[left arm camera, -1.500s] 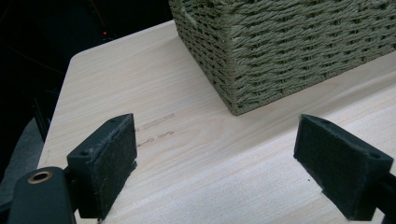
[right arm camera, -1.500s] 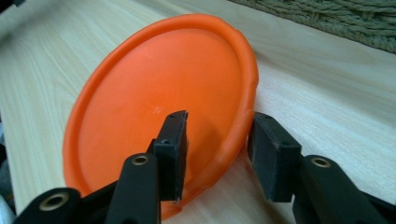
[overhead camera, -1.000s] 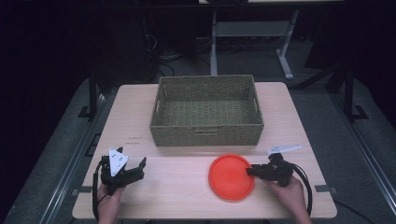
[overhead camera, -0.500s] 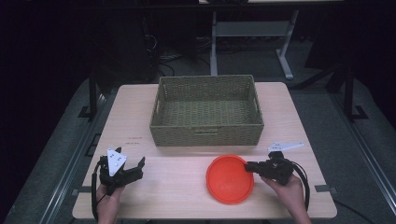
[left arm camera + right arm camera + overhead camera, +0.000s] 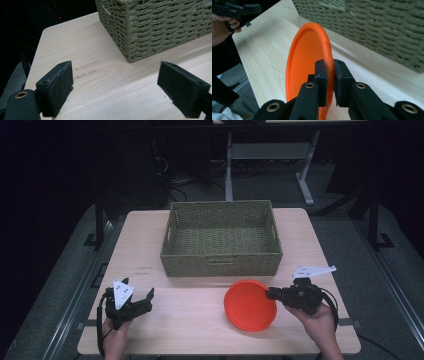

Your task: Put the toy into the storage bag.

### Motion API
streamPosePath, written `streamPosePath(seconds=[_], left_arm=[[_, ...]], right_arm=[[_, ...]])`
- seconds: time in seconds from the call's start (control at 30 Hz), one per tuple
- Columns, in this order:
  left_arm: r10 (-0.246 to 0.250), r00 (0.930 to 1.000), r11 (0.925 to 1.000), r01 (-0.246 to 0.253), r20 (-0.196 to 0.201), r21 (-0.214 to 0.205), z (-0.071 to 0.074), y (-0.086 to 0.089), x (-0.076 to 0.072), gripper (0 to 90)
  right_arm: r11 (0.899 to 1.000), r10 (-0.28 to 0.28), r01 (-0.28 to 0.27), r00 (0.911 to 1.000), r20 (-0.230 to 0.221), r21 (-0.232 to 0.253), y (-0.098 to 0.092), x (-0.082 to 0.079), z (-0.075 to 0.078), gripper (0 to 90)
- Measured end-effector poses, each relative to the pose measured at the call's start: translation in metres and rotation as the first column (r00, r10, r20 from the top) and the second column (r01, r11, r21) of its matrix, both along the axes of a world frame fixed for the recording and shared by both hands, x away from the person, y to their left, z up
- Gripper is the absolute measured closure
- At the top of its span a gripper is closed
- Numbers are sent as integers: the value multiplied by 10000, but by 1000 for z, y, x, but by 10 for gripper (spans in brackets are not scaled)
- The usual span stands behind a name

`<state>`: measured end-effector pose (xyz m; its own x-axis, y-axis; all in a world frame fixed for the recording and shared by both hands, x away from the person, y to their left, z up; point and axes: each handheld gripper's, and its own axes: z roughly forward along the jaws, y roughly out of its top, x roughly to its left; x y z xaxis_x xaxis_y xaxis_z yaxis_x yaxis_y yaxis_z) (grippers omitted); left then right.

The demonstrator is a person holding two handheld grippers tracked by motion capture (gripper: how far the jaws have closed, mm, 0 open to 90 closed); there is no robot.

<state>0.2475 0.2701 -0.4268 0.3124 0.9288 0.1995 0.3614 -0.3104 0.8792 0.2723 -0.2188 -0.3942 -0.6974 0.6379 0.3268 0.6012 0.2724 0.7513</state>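
While the pale wooden bench carries a woven basket at its middle, orange plate just in front of it, tilted, rim clamped by right gripper jaws, left gripper jaws wide, empty, near-left corner.

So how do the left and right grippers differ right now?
The left gripper has its jaws spread wide with nothing between them; the right gripper is clamped on the rim of the round orange plastic plate. The left sits near the table's front left corner, the right at the front right beside the woven green basket. Both are black and hand-held.
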Motion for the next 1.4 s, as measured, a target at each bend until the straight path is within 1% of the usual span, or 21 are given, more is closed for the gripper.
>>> streamPosePath(seconds=[0.2,0.3,0.4,0.43,0.47,0.5,0.57,0.67,0.7,0.93,0.97,1.1,1.13,1.27,1.3,1.4], left_arm=[[65,10000,10000,-64,40,-25,0,1,0,127],[68,10000,10000,-68,48,-19,0,1,0,127],[75,10000,10000,-75,24,-1,0,2,0,127],[75,10000,10000,-75,24,-1,0,2,0,127],[72,10000,10000,-72,21,12,0,2,0,127],[72,10000,10000,-72,30,19,0,2,-1,127],[63,10000,10000,-63,20,23,0,2,-1,127],[73,10000,10000,-73,22,22,0,3,-1,127],[92,9999,9999,-92,40,-48,0,2,0,127],[95,10000,9999,-95,-13,-48,0,1,-1,127],[105,9999,9999,-104,26,-57,-1,1,-1,127],[158,9999,9999,-158,-41,-62,0,2,-1,127],[126,9999,9999,-126,-30,5,0,2,0,127],[72,10000,10000,-72,11,26,0,1,-1,127],[64,10000,10000,-64,47,15,0,1,-1,127],[87,10000,10000,-87,15,15,0,2,0,127]], right_arm=[[9995,209,-205,9997,135,-256,4,2,15,817],[9992,307,-301,9993,196,-273,6,3,21,817],[9983,413,-406,9990,181,-411,8,5,29,817],[9983,413,-406,9990,181,-411,8,5,29,817],[9980,417,-405,9989,221,-494,9,7,36,817],[9978,444,-427,9985,323,-507,9,8,38,816],[9979,431,-415,9986,308,-501,9,8,41,817],[9979,465,-449,9983,346,-473,7,11,49,817],[9978,472,-455,9982,359,-478,7,12,51,817],[9973,488,-468,9982,342,-574,5,19,66,816],[9971,505,-483,9981,361,-582,5,20,69,816],[9970,577,-559,9978,333,-534,6,24,78,816],[9968,597,-579,9977,313,-552,7,25,80,816],[9965,607,-584,9974,387,-599,9,30,87,816],[9967,585,-565,9977,341,-585,10,30,89,816],[9969,648,-628,9970,428,-478,11,33,95,816]])
